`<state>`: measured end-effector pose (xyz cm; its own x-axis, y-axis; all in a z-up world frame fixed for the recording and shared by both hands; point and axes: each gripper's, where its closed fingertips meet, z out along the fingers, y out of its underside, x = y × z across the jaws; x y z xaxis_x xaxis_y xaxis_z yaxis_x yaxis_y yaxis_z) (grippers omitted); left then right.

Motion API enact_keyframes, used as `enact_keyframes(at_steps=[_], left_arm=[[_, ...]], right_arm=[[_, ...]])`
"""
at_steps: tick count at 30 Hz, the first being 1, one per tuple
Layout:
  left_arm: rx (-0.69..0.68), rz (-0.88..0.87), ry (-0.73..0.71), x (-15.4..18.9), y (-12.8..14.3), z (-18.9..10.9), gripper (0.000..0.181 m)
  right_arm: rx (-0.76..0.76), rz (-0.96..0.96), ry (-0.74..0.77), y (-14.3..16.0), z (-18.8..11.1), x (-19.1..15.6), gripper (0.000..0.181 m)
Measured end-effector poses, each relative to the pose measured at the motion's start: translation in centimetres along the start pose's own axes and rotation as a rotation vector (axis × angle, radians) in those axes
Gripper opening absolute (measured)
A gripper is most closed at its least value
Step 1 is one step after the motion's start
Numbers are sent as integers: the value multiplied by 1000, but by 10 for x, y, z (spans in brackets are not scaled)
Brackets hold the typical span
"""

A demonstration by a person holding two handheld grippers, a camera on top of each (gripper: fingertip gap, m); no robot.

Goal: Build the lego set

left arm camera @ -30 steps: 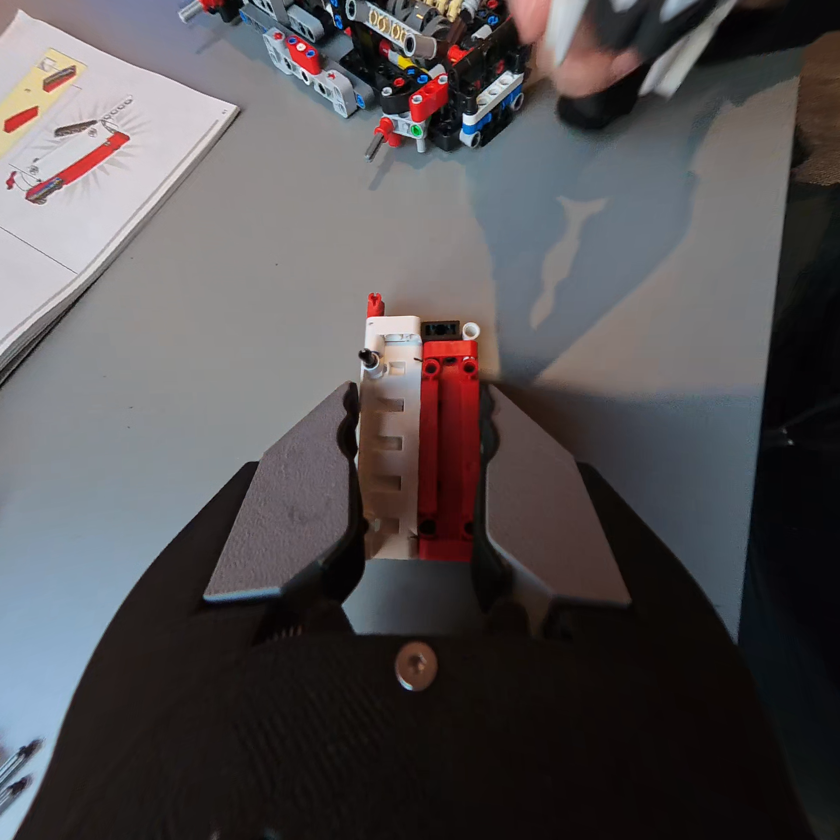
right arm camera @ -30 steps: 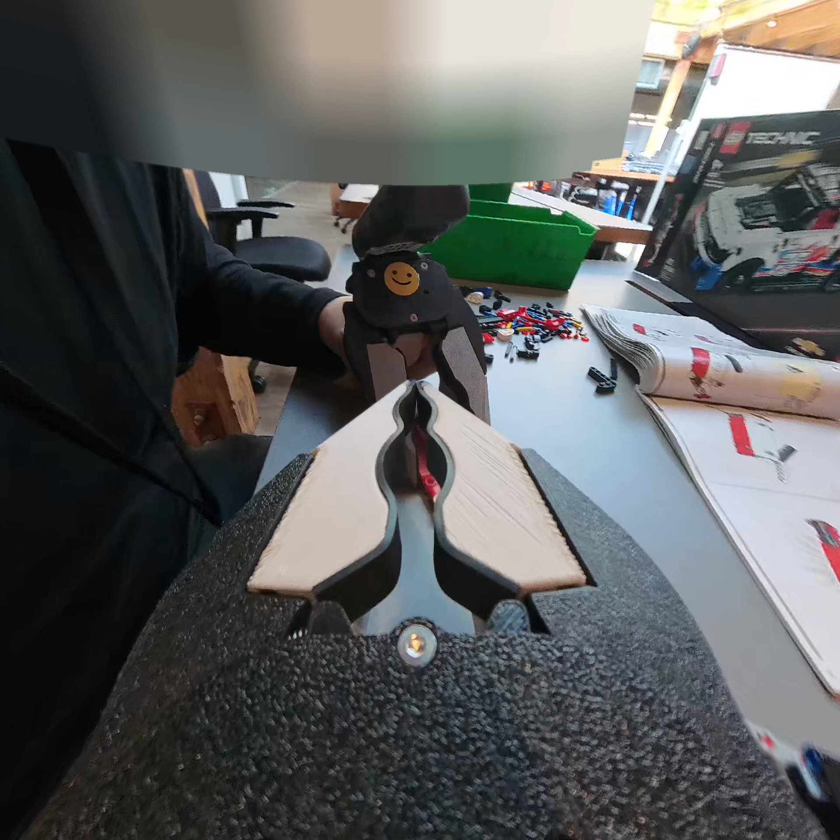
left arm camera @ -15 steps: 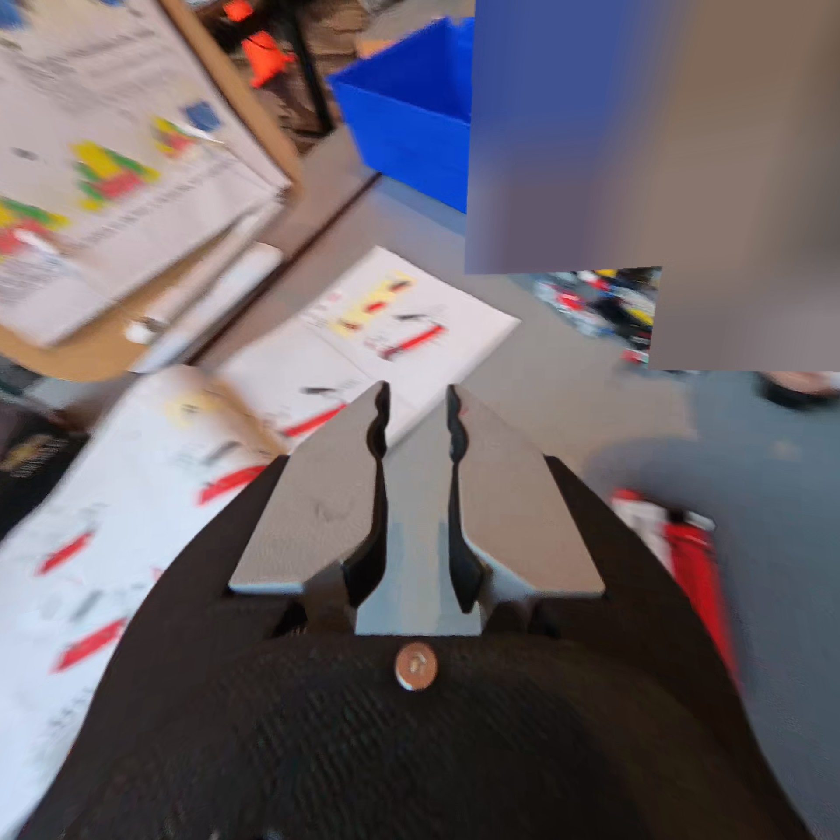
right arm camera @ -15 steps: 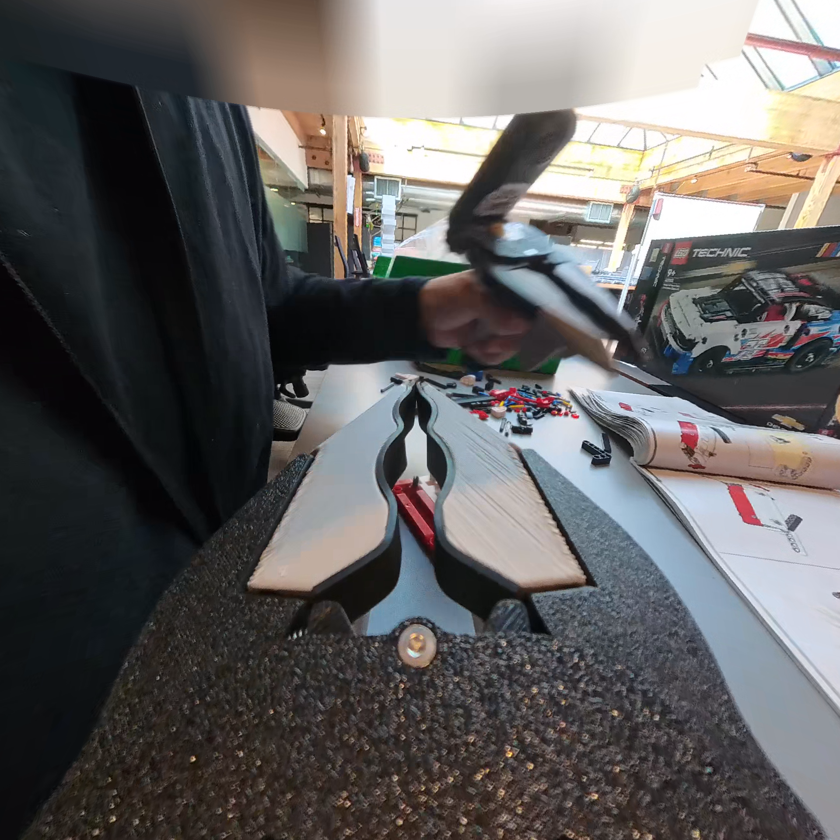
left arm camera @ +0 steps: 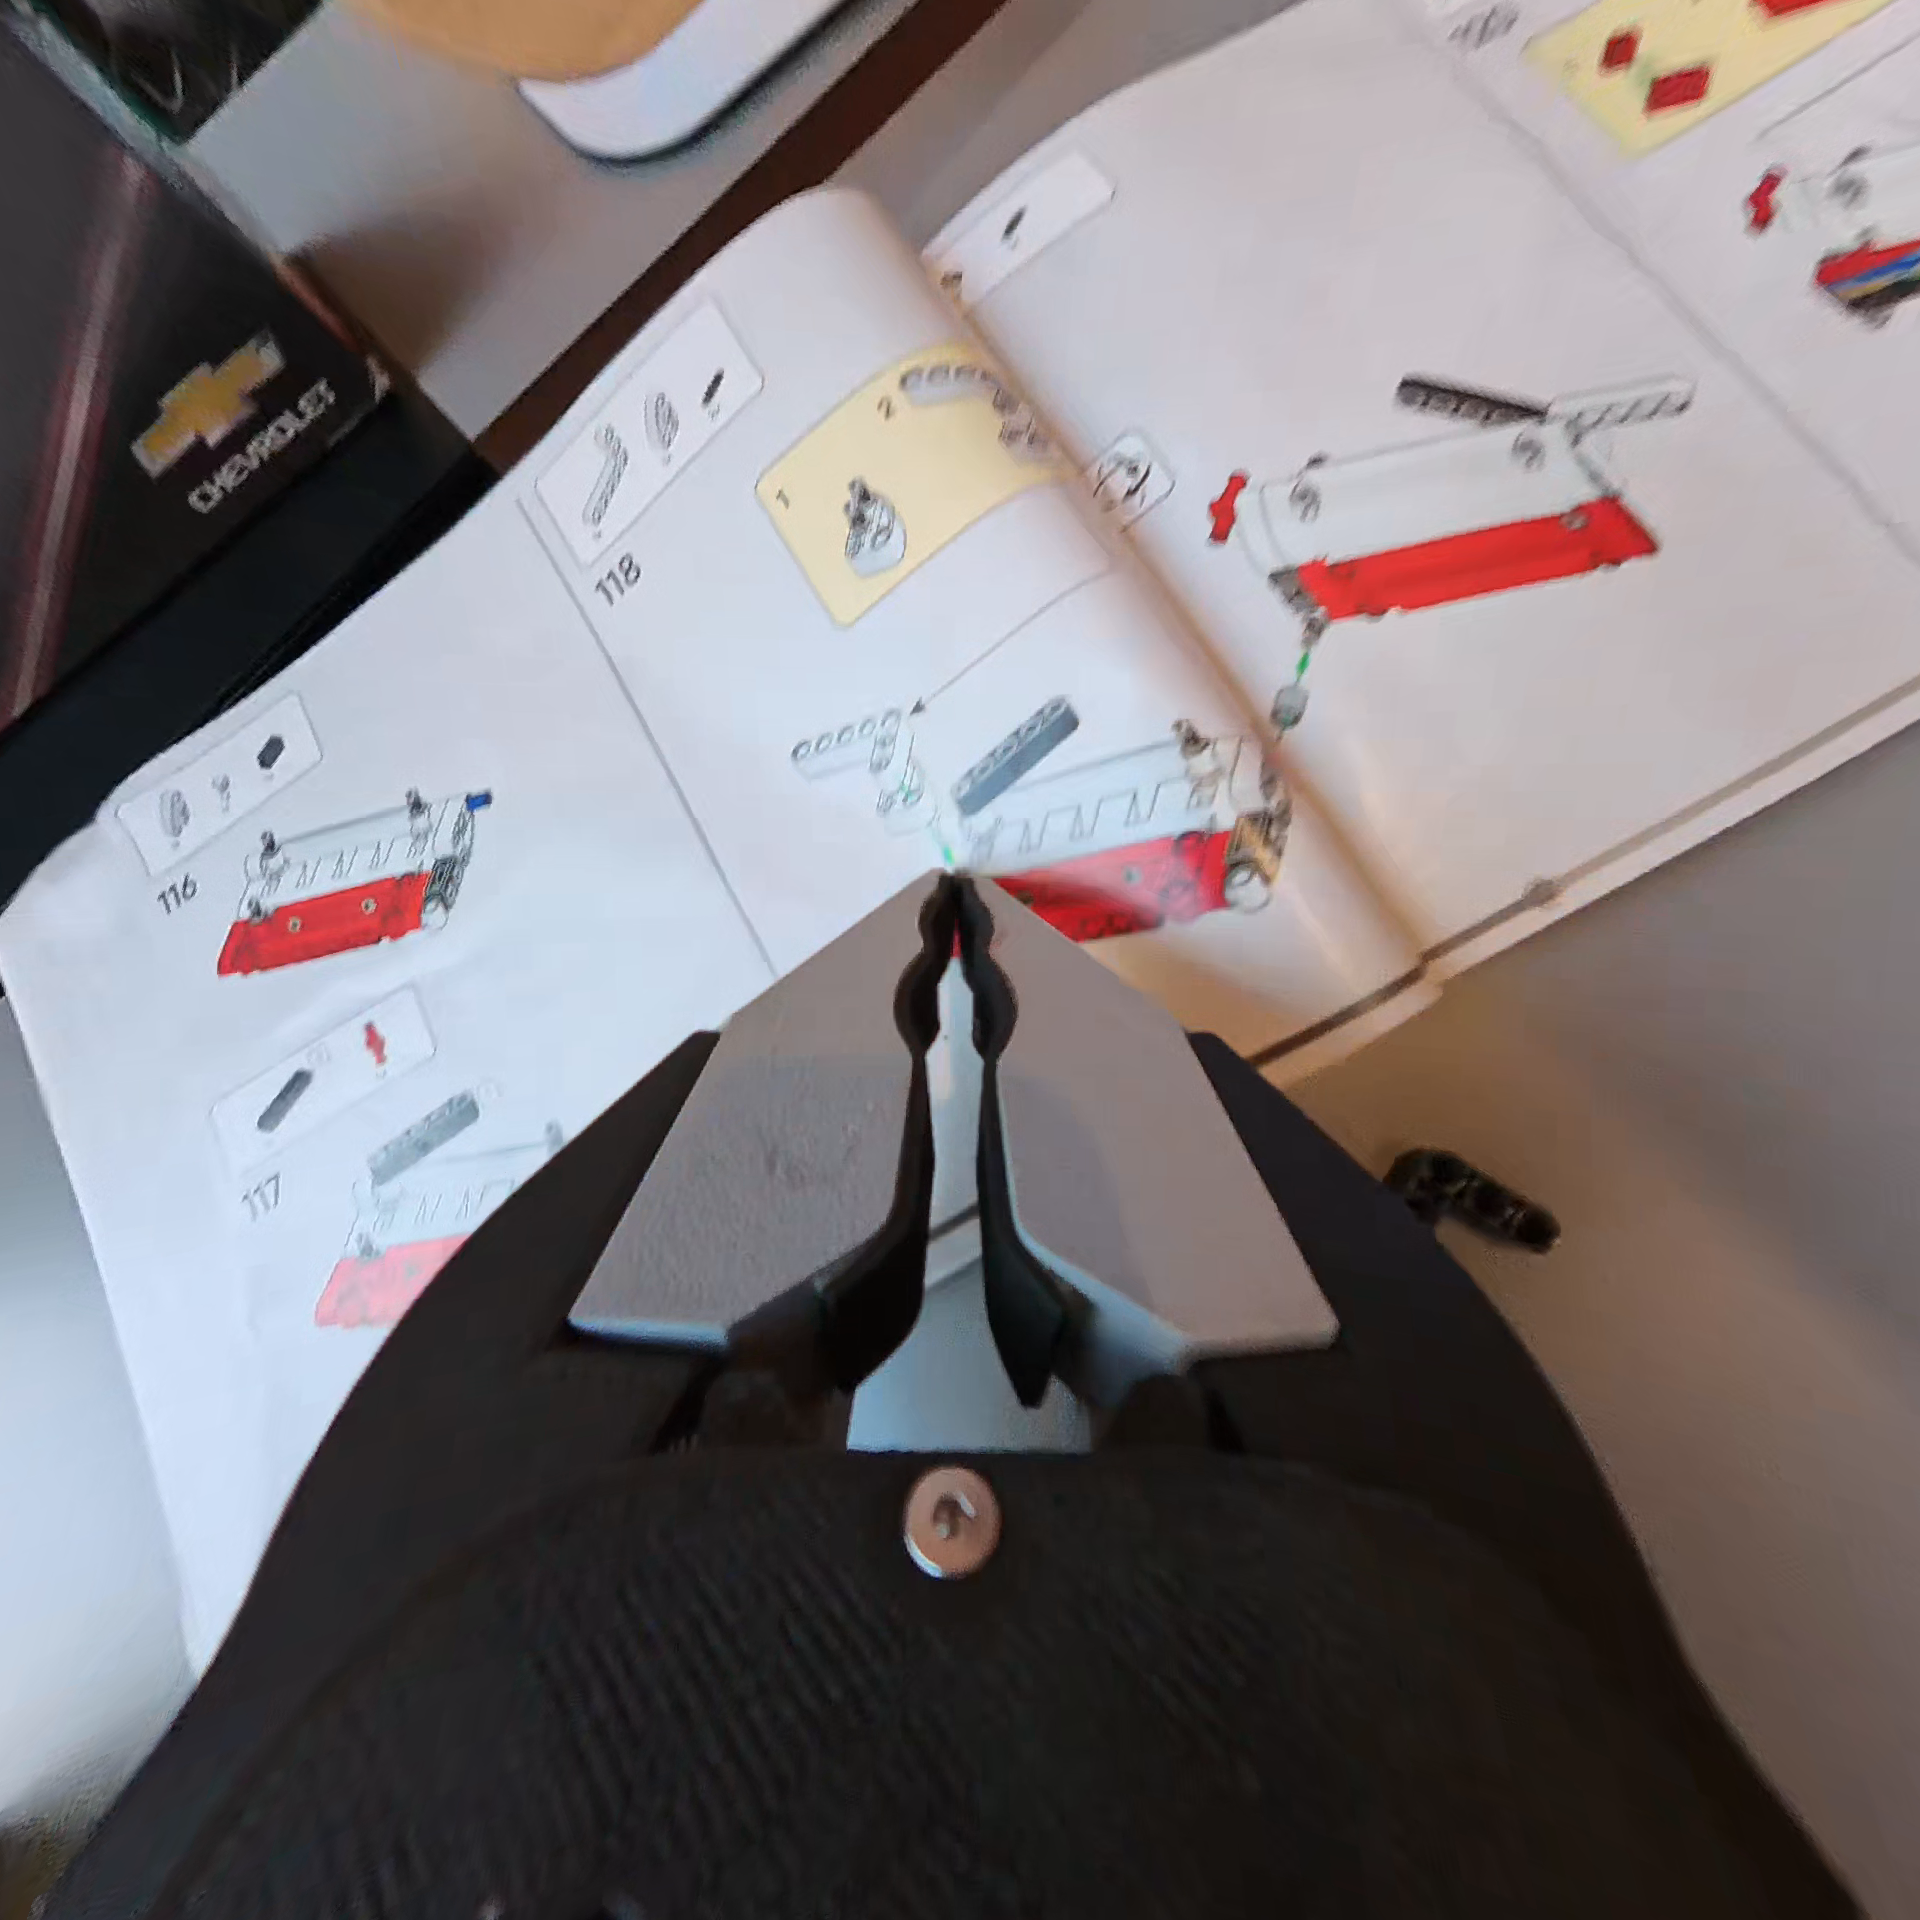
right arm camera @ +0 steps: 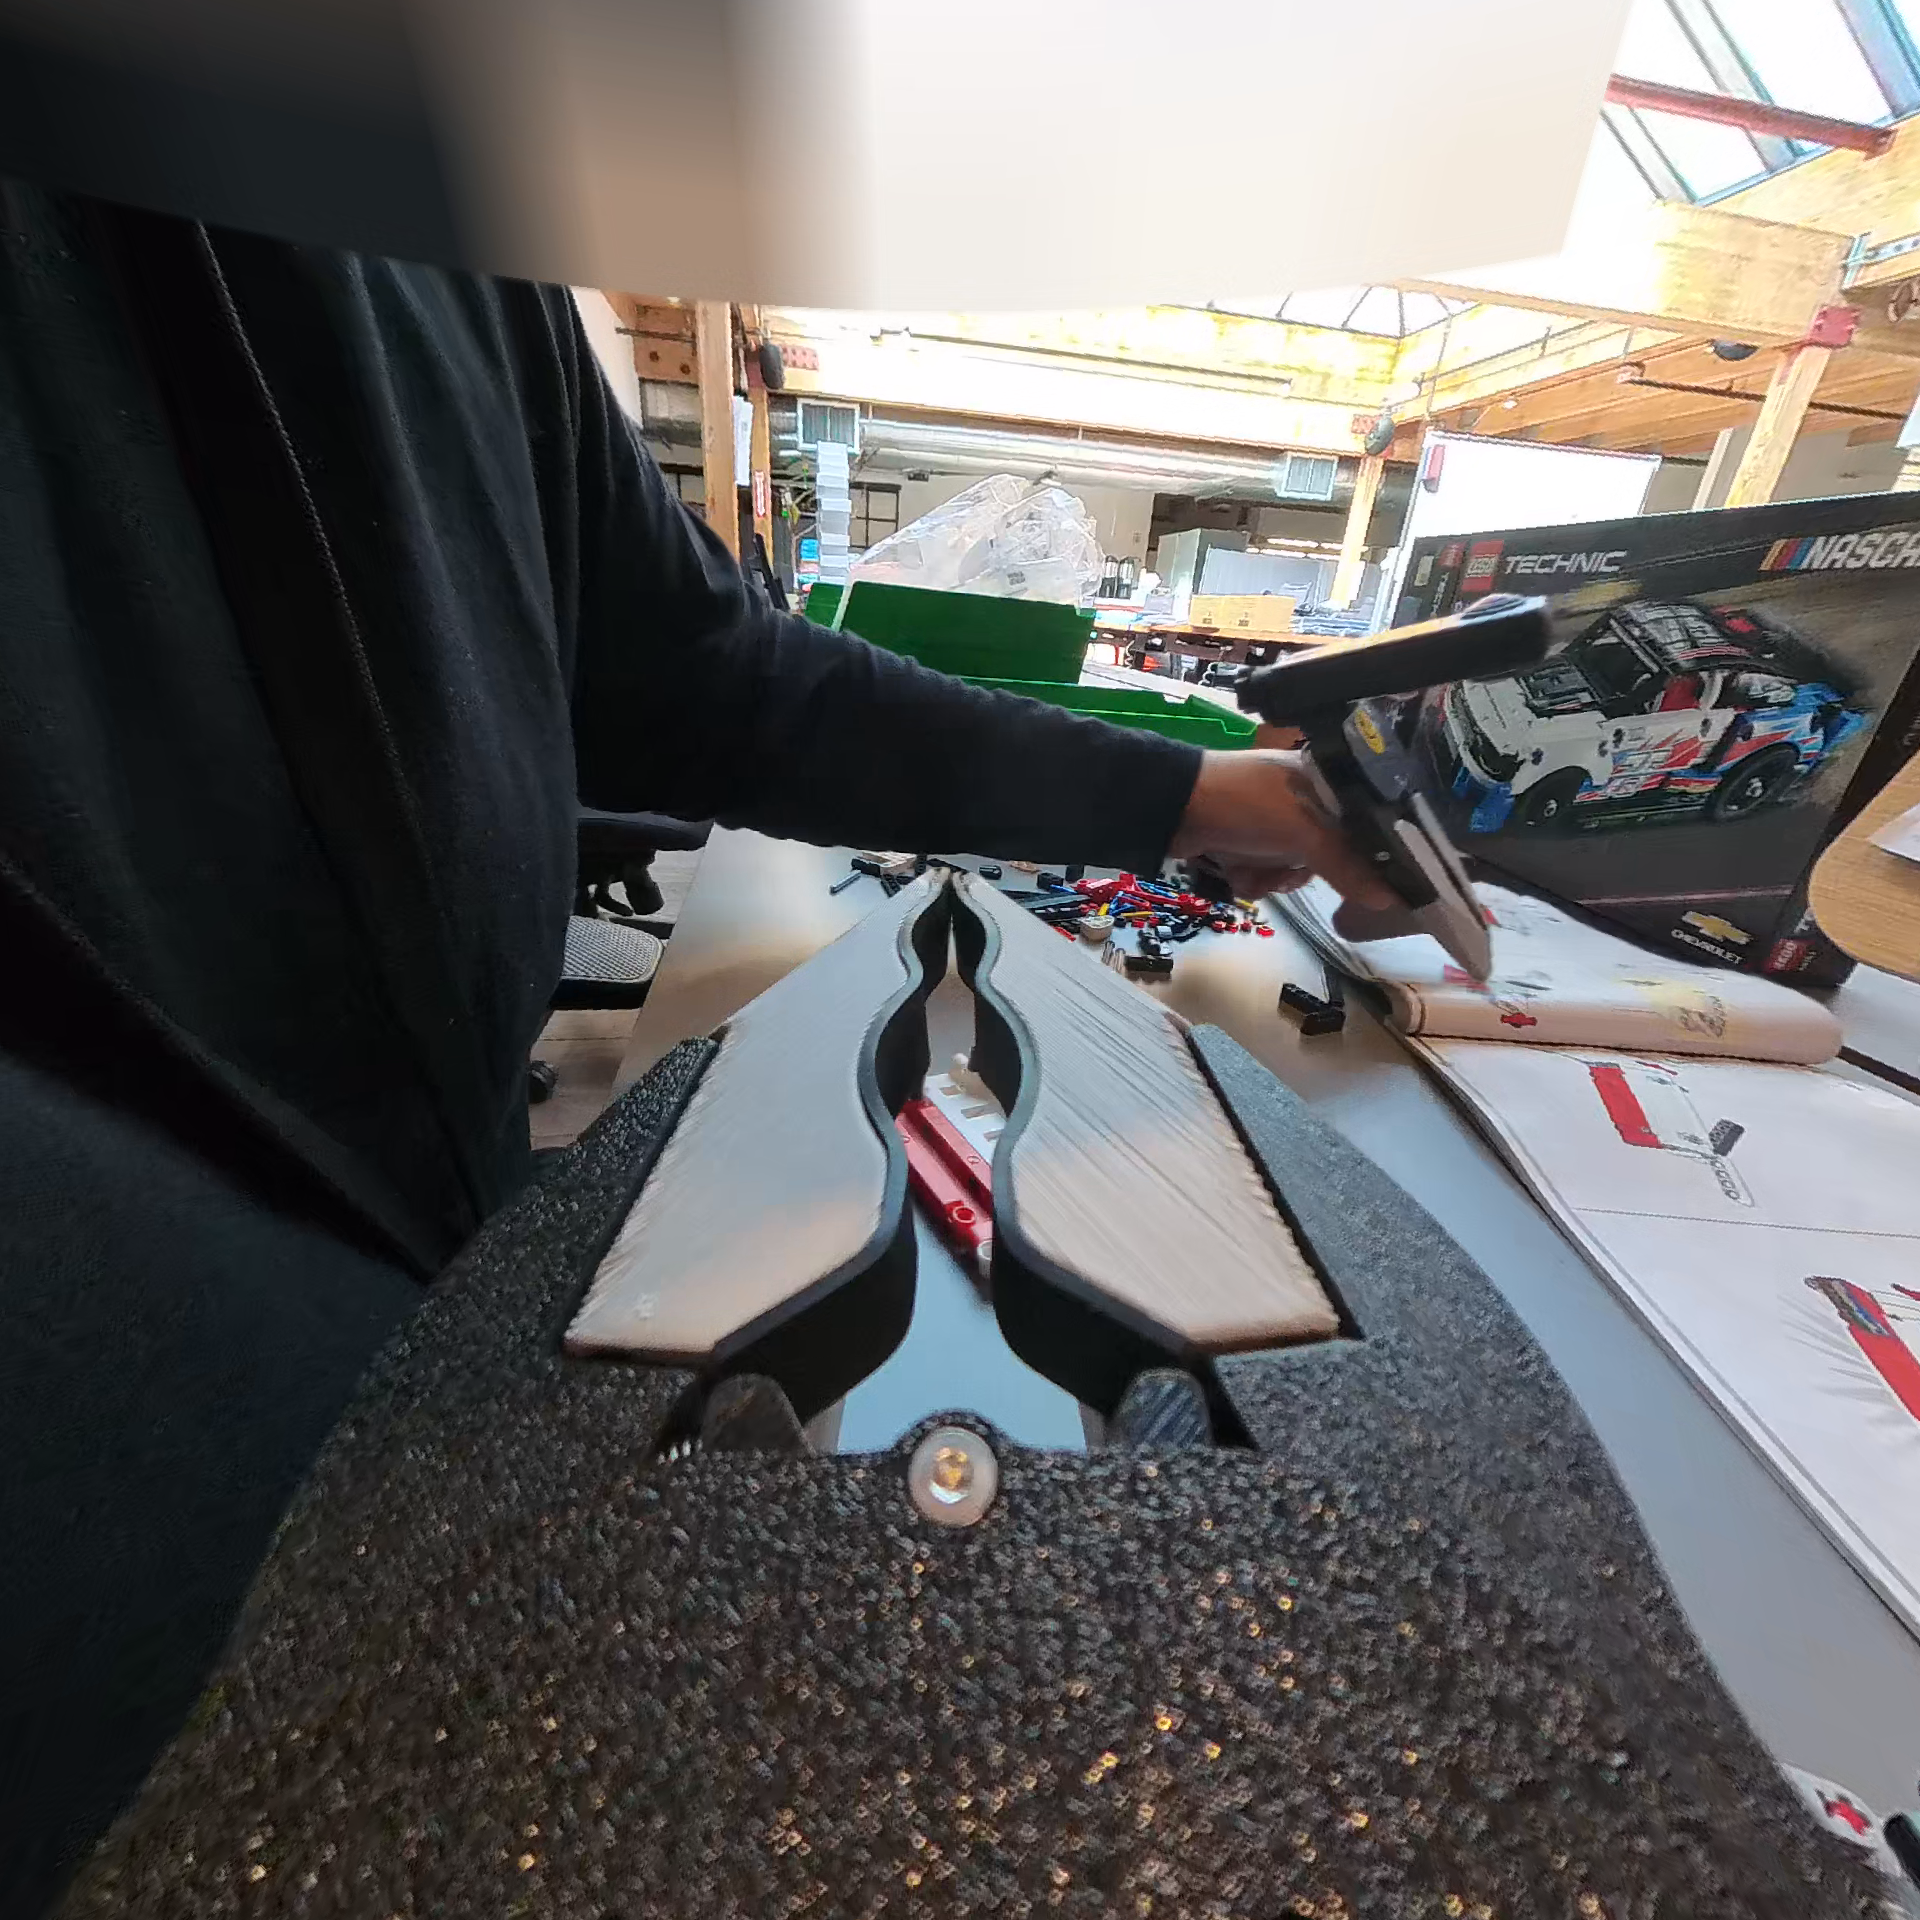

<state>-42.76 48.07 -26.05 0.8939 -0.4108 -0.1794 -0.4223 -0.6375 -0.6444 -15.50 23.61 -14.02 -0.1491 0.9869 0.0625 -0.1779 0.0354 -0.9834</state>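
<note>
The grey counter point(right arm camera: 1455, 1174) carries everything. At its far side stands the dark set box point(right arm camera: 1704, 727) with a picture of a race car, upright, just behind the open instruction booklet point(left arm camera: 1039, 582). The booklet lies flat on the counter with its pages showing drawings of a red and white part; the page nearest the box curls up in a roll. A person in a black sleeve point(right arm camera: 831, 748) reaches across the counter and holds the left gripper point(left arm camera: 954, 883) over the booklet. Its jaws are pressed together at the tips with nothing between them, and in the right wrist view the tips point down at the page and seem to touch it or nearly so. A green bin point(right arm camera: 966, 634) stands at the far end of the counter.

The right gripper point(right arm camera: 951, 883) hangs low over the counter near the person's body. Its jaws are almost together at the tips, with a thin gap, and hold nothing. Below them, seen through the gap, the red and white lego panel point(right arm camera: 951, 1143) lies flat on the counter, apart from both grippers. Farther away is a pile of small loose lego pieces point(right arm camera: 1132, 909), red, black and blue. A small black piece point(left arm camera: 1475, 1195) lies alone beside the booklet's edge.
</note>
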Motion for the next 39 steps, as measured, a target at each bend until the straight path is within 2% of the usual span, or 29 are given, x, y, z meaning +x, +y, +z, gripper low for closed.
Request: enact_keyframes(at_steps=[4,12,19,21,25,26,27,29,35,37,39], left_arm=[[-31,40,-38,-5,15,-1,0],[-16,-48,33,-5,16,0,0],[-59,-94,48,-9,20,-8,0],[-37,-116,35,-14,18,-27,0],[85,-203,30,-14,10,-94,0],[92,-216,34,-8,13,-110,17],[85,-220,48,1,19,-125,26],[83,-210,42,20,34,-150,30],[150,-242,40,84,75,-194,29],[228,-293,101,110,75,-203,26],[366,-341,210,142,60,-210,22]], right_arm=[[-1,0,-5,1,1,0,0],[-8,-36,-19,2,2,-5,0],[-13,-66,-11,3,4,-5,0],[-15,-82,-5,3,4,-6,0],[-23,-114,5,5,5,-8,0],[-25,-125,13,5,5,-8,0],[-28,-139,24,5,5,-7,0],[-33,-162,43,6,5,-6,0],[-40,-193,94,7,4,0,0],[-41,-201,110,6,3,1,0],[-43,-207,128,6,2,4,0]])
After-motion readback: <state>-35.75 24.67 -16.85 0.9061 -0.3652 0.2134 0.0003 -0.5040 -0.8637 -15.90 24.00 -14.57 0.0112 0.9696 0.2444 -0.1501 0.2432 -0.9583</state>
